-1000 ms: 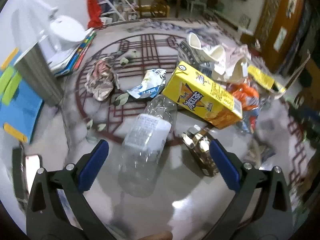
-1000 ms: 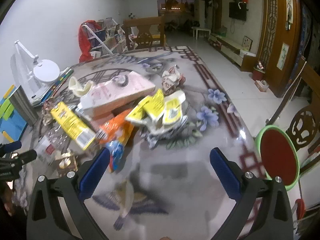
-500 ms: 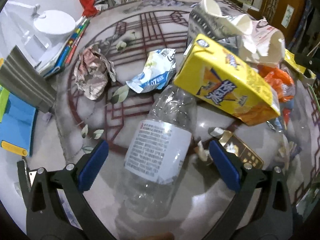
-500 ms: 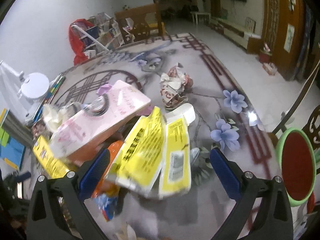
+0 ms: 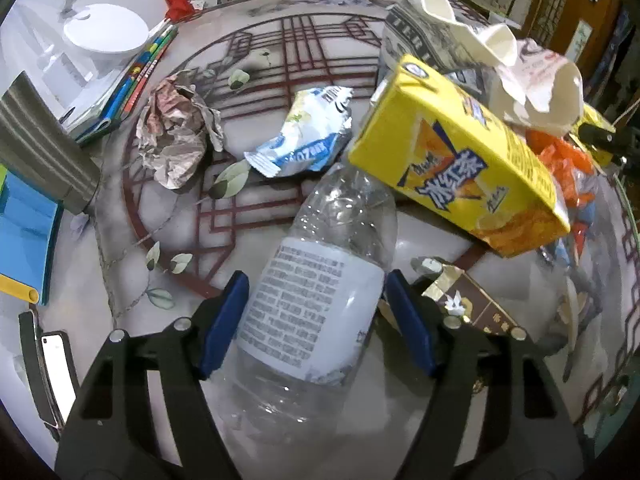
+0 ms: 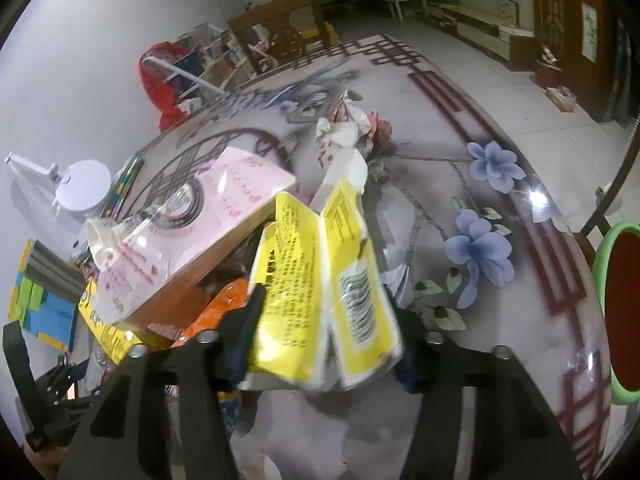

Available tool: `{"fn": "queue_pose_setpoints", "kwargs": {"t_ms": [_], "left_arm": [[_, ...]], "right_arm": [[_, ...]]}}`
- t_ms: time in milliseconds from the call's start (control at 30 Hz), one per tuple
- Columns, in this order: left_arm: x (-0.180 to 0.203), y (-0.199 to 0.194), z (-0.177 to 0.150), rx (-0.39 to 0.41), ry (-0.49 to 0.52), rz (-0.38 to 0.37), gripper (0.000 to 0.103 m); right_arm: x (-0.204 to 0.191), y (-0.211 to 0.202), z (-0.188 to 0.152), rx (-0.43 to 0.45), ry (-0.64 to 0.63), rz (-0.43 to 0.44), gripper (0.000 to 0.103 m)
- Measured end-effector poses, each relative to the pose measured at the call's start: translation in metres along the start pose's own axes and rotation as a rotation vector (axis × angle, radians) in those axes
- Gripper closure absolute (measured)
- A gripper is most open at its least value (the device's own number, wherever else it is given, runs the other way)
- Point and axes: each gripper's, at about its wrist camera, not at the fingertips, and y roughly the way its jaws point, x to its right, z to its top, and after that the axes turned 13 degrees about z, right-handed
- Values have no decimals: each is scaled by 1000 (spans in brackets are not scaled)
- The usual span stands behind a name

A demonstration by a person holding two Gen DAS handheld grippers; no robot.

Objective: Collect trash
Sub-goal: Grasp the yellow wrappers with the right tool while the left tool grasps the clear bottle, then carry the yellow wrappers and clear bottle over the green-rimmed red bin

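grip matters most here: the left gripper should squeeze the clear plastic bottle on its labelled middle only until it stops slipping, since the thin wall buckles easily. its blue pads sit against both sides of the bottle, which lies on the table near the yellow carton. the right gripper, angled down over the pile, has its jaws clamped on the yellow packet.

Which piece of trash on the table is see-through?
The clear plastic bottle with the white label, lying on its side between the left gripper fingers; the cartons and wrappers around it are opaque.
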Motion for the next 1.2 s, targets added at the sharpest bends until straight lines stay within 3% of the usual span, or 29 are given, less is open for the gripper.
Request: {"fn": "queue_pose_setpoints", "kwargs": {"t_ms": [167, 200, 233, 533, 733, 967, 1200], "left_arm": [[-1, -5, -2, 6, -10, -22, 39], [-1, -6, -3, 7, -14, -24, 52], [-4, -8, -3, 7, -29, -23, 53], [-22, -34, -11, 50, -135, -74, 53], [-33, -69, -17, 151, -158, 17, 53], [-49, -94, -18, 213, -212, -44, 53], [-36, -83, -23, 183, -175, -47, 53]], "right_arm": [[-8, -8, -2, 9, -40, 0, 65], [-10, -11, -3, 14, -54, -3, 66], [-12, -15, -4, 18, -64, -5, 66], [-26, -50, -8, 71, -106, -7, 66], [-33, -76, -15, 112, -125, 18, 66], [-42, -91, -19, 137, -134, 50, 66], [-55, -93, -29, 119, -168, 60, 66]]}}
